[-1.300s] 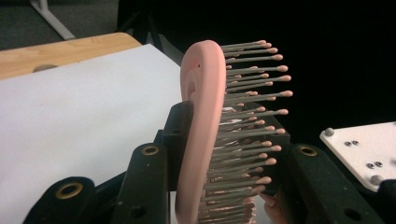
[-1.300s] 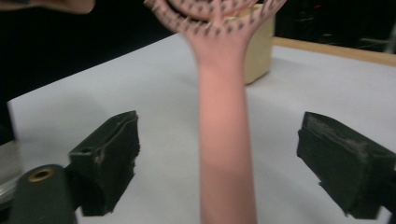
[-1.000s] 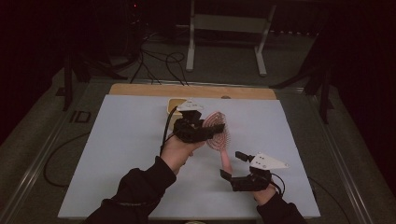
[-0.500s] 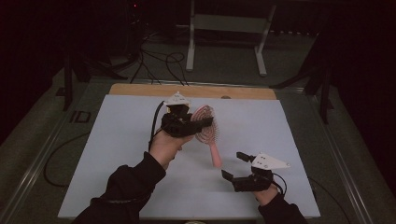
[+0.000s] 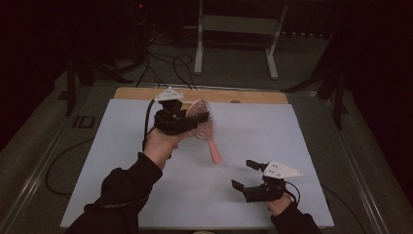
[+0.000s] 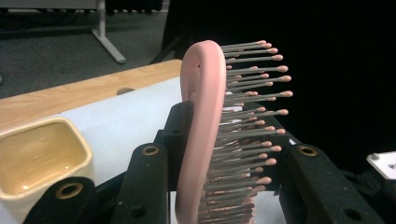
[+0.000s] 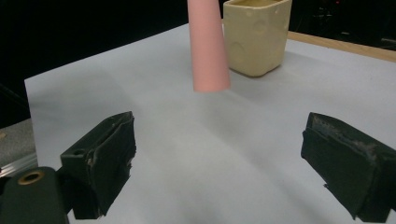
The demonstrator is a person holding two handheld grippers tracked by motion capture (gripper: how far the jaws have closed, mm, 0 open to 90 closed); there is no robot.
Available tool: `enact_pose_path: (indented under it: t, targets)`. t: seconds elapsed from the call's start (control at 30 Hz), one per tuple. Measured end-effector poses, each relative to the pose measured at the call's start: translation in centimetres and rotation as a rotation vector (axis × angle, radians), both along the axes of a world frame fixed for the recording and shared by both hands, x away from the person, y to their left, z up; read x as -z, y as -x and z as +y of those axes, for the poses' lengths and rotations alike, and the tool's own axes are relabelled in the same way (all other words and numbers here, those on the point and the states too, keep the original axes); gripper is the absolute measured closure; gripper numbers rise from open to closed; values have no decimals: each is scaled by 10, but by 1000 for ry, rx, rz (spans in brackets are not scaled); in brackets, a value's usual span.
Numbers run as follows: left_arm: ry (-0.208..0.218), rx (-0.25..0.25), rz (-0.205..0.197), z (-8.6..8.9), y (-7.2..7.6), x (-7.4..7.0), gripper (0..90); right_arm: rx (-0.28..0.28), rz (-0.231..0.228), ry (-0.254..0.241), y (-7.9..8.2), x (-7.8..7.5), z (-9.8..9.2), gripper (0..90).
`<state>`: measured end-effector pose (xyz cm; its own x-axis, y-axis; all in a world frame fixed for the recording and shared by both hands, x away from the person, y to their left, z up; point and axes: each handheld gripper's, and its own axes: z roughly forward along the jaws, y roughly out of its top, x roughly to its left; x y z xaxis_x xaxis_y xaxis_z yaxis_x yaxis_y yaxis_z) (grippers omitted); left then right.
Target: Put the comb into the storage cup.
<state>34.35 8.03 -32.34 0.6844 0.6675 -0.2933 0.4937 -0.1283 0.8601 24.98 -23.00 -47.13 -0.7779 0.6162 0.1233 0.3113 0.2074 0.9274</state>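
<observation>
Two tongs work over the white surface (image 5: 122, 175). Left tongs (image 5: 187, 122) clamp the head of a pink hairbrush (image 5: 204, 127), lifted off the surface near its far edge, handle slanting down toward the person. Its bristles (image 6: 247, 135) point sideways between the black jaws. Right tongs (image 5: 246, 175) gape wide with nothing between them, low near the front edge, well apart from the brush. A cream cup (image 7: 257, 35) stands behind the handle tip.

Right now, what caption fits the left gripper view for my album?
Left gripper clamps a pink hairbrush by its head, beside a cream cup.
</observation>
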Motion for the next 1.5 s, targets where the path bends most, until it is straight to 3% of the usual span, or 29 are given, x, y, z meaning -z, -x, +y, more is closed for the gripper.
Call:
enact_pose_path:
  t: [0.47, 0.73, 1.37, 1.5]
  targets:
    - [-5, -67, -35, 22, -12, -16, 659, -8, -24, 23, 3, 1, -7, 97]
    - [3, -119, -57, 36, -22, -30, 659, -2, -16, 3, 3, 1, -10, 97]
    - [27, -193, -68, 51, -47, -38, 659, -1, -30, 12, 4, 1, -10, 97]
    - [20, -212, -91, 54, -50, -44, 659, -2, -29, 9, 4, 1, -9, 97]
